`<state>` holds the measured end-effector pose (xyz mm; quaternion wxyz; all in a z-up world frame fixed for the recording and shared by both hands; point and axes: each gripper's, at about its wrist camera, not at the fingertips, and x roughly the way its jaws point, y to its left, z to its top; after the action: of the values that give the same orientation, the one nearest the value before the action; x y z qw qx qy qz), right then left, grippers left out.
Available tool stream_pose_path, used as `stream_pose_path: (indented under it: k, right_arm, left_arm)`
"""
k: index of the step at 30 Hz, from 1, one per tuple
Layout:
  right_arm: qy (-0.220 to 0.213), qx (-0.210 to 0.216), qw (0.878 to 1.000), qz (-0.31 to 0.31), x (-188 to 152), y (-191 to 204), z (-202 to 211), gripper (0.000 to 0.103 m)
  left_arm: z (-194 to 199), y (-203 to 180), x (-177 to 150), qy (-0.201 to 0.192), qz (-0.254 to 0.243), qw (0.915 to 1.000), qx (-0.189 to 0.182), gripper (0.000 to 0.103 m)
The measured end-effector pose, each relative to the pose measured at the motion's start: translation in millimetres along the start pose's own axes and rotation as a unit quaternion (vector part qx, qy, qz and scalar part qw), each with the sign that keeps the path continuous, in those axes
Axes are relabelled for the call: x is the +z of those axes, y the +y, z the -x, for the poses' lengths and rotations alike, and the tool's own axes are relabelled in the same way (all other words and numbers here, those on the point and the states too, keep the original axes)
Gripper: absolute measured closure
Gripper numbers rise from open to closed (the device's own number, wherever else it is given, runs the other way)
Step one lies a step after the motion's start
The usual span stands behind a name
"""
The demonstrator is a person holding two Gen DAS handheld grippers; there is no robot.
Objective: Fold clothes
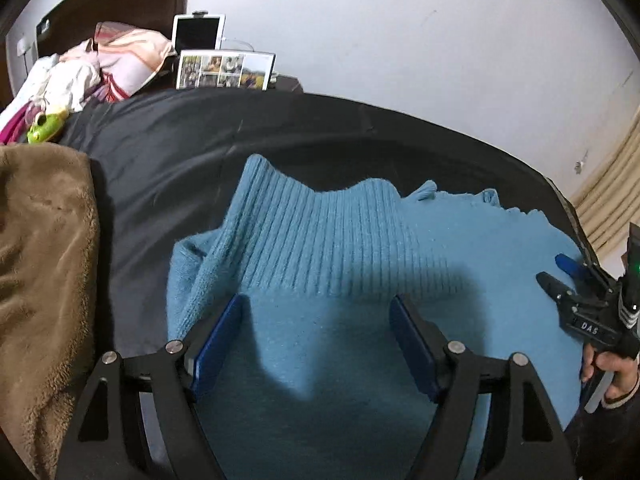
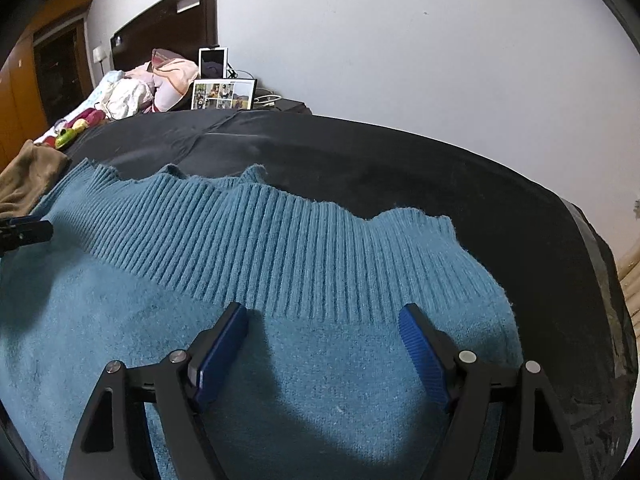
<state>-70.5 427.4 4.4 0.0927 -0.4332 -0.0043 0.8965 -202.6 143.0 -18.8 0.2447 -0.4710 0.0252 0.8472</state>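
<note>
Left wrist view looks down over my left gripper (image 1: 318, 304), its two blue pads spread wide with nothing pinched between them. They hang over the plain knit of a blue sweater (image 1: 328, 352), just near of its ribbed hem (image 1: 320, 236), and I cannot tell whether the tips touch the wool. The sweater lies flat on a black sheet (image 1: 168, 160) that covers the bed. To the left, a brown fleece blanket (image 1: 40, 264) lies beside the sweater with a strip of black sheet between them. At the right edge my right gripper (image 1: 560, 268) shows over the sweater's right side, with my hand (image 1: 612, 372) around its handle.

From the right wrist view, my right gripper (image 2: 324, 312) is likewise spread, pads apart and empty, over the plain knit just near of the ribbed hem (image 2: 280, 240). The hem runs across from left to right, its far edge wavy against the black sheet (image 2: 400, 168). A tip of my left gripper (image 2: 26, 232) shows at the left edge.

Far to the left, pillows and bundled clothes (image 2: 136, 88) sit by a dark headboard (image 2: 168, 20), with a photo collage frame (image 2: 224, 94) beside them against the white wall (image 2: 420, 40).
</note>
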Motion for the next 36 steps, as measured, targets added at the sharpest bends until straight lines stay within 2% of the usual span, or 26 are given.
stream_pose_path:
  k: [6, 9, 12, 17, 22, 25, 31, 36]
  right_arm:
    - [-0.003, 0.013, 1.0, -0.007, -0.2, -5.0, 1.4, 0.023]
    - [-0.013, 0.049, 0.998, -0.046, -8.3, -20.8, 17.5, 0.022]
    - [-0.026, 0.088, 0.99, -0.106, -24.2, -49.9, 46.0, 0.022]
    - [-0.032, 0.064, 0.983, -0.168, -57.8, -102.9, 85.3, 0.022]
    - [-0.004, 0.083, 0.964, -0.254, -102.4, -144.2, 93.1, 0.022]
    - [0.0, 0.109, 0.952, -0.286, -119.0, -152.4, 93.6, 0.022]
    - [0.009, 0.141, 0.937, -0.32, -141.0, -147.8, 96.8, 0.022]
    - [0.011, 0.157, 0.934, -0.321, -138.3, -135.1, 91.0, 0.022]
  left_arm:
    - [-4.9, -15.5, -10.3, -0.017, -0.057, 0.9969, 0.051, 0.024]
    - [-1.7, -8.9, -10.2, -0.015, -0.045, 0.9983, 0.032, 0.023]
    - [8.4, -9.3, -15.0, -0.012, -0.034, 0.9989, 0.03, 0.023]
    - [26.9, -23.0, -22.3, -0.013, -0.038, 0.9991, 0.009, 0.023]
    - [40.8, -43.9, -33.9, -0.012, -0.066, 0.9977, -0.003, 0.023]
    - [46.5, -47.6, -40.7, -0.012, -0.07, 0.9974, -0.009, 0.023]
    - [48.0, -40.6, -52.1, -0.005, -0.053, 0.9985, -0.015, 0.022]
    - [48.9, -38.6, -57.3, -0.011, -0.051, 0.9985, -0.017, 0.022]
